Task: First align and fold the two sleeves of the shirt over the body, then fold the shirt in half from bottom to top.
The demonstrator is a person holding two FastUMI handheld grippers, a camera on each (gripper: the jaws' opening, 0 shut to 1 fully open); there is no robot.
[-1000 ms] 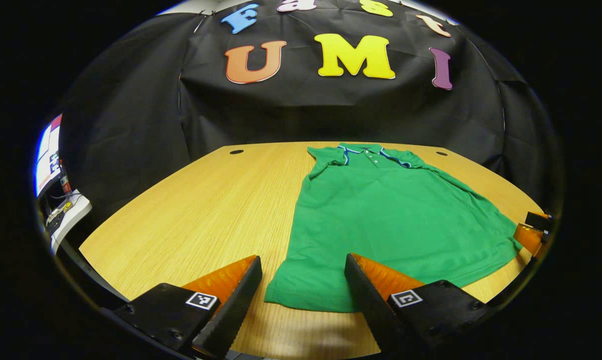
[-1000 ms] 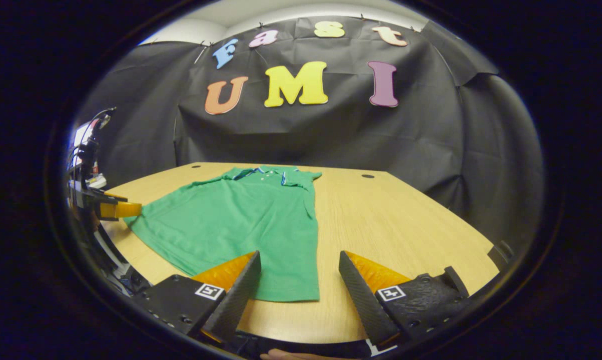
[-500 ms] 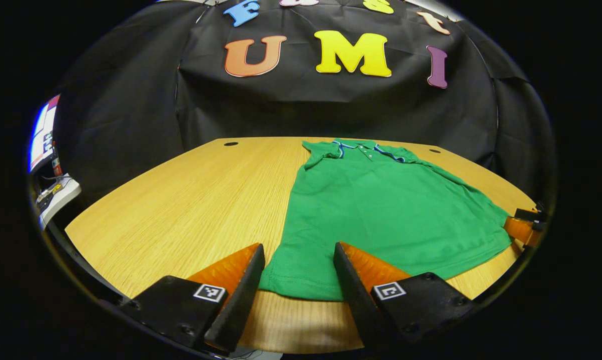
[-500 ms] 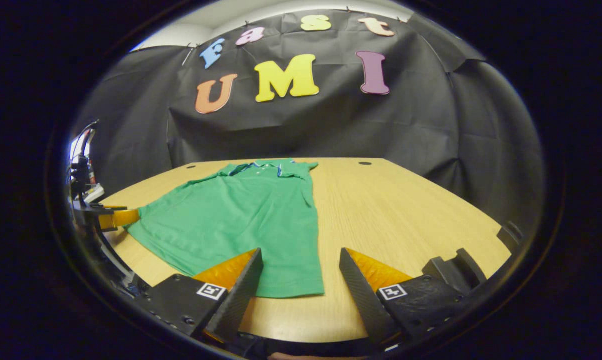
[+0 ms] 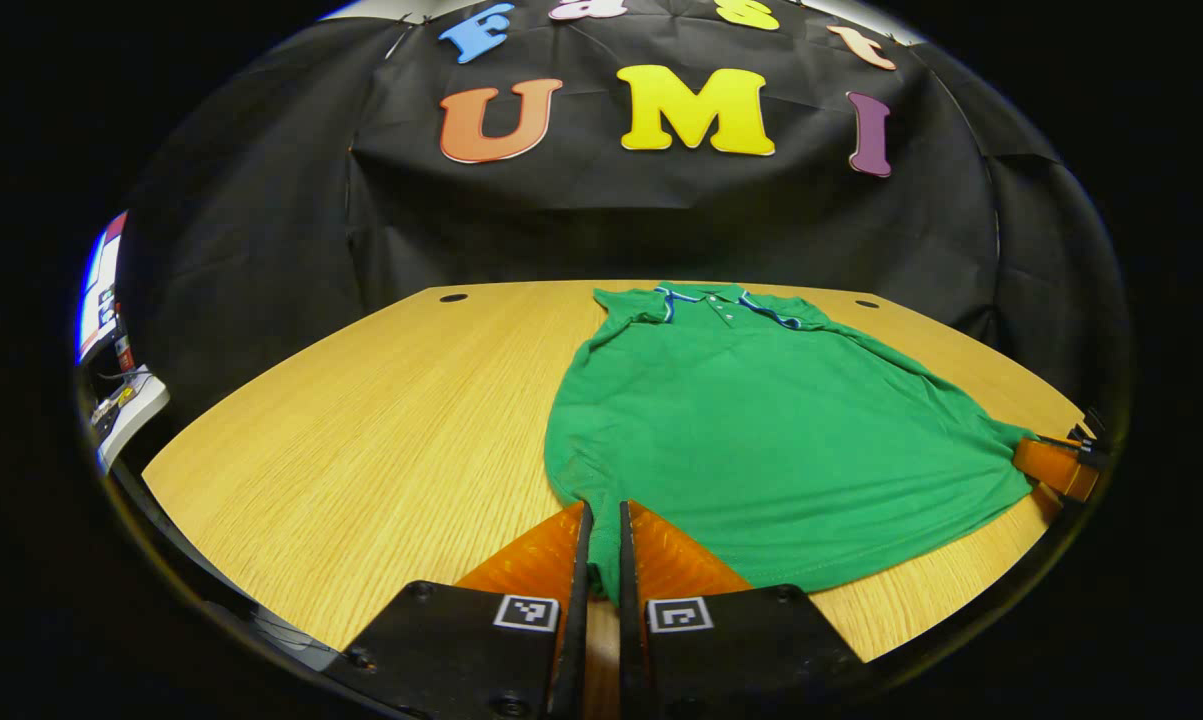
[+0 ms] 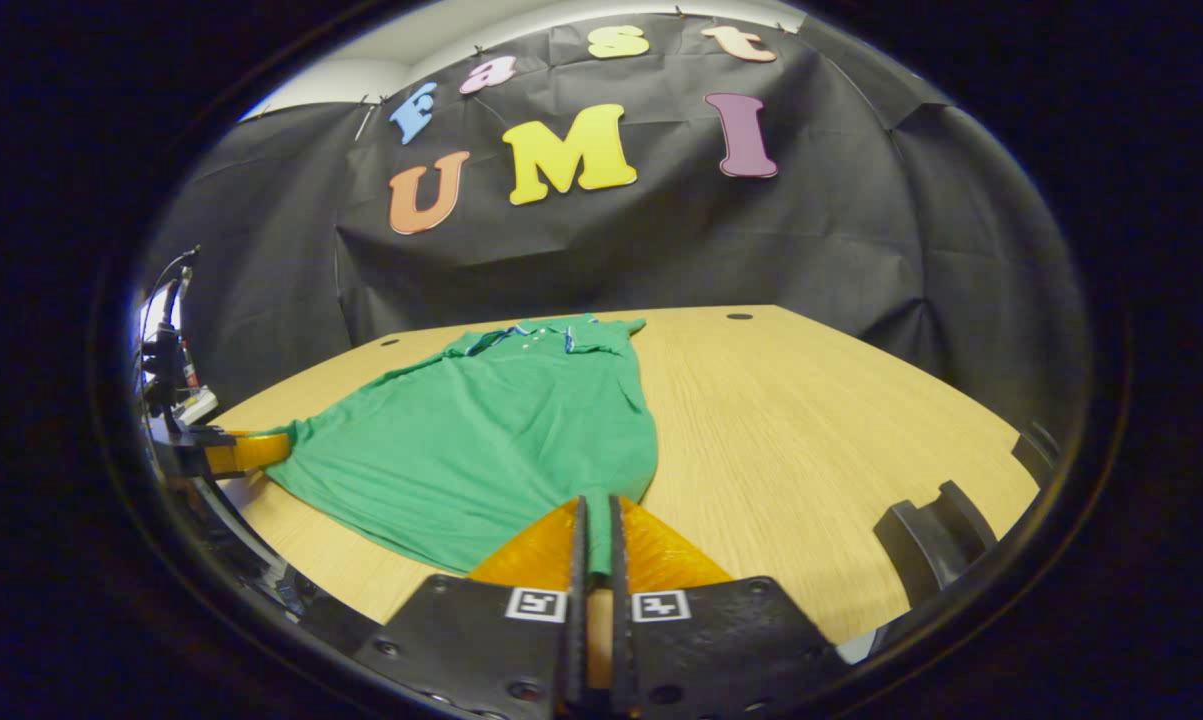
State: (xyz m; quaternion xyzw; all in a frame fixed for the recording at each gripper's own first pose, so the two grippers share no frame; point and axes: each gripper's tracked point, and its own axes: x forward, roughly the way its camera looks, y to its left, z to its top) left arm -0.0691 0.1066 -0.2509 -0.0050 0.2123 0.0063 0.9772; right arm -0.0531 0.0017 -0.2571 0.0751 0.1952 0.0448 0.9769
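Note:
A green polo shirt (image 5: 761, 430) lies flat on the wooden table (image 5: 381, 430), collar toward the far wall and both sleeves folded in over the body. My left gripper (image 5: 601, 530) is shut on the shirt's near left hem corner, with cloth bunched between its fingers. In the right gripper view the same shirt (image 6: 481, 440) stretches away to the left, and my right gripper (image 6: 593, 520) is shut on the near right hem corner. The right gripper (image 5: 1056, 465) appears small at the right edge of the left gripper view; the left gripper (image 6: 241, 450) sits at the left edge of the right gripper view.
Two round cable holes (image 5: 453, 298) (image 5: 867, 304) mark the table's far corners. Equipment and cables (image 5: 121, 395) stand off the table's left side. A dark bracket (image 6: 926, 535) juts up at the near right table edge in the right gripper view.
Both grippers went from wide open around the hem corners to shut on them. The hem has drawn in and puckered at each corner.

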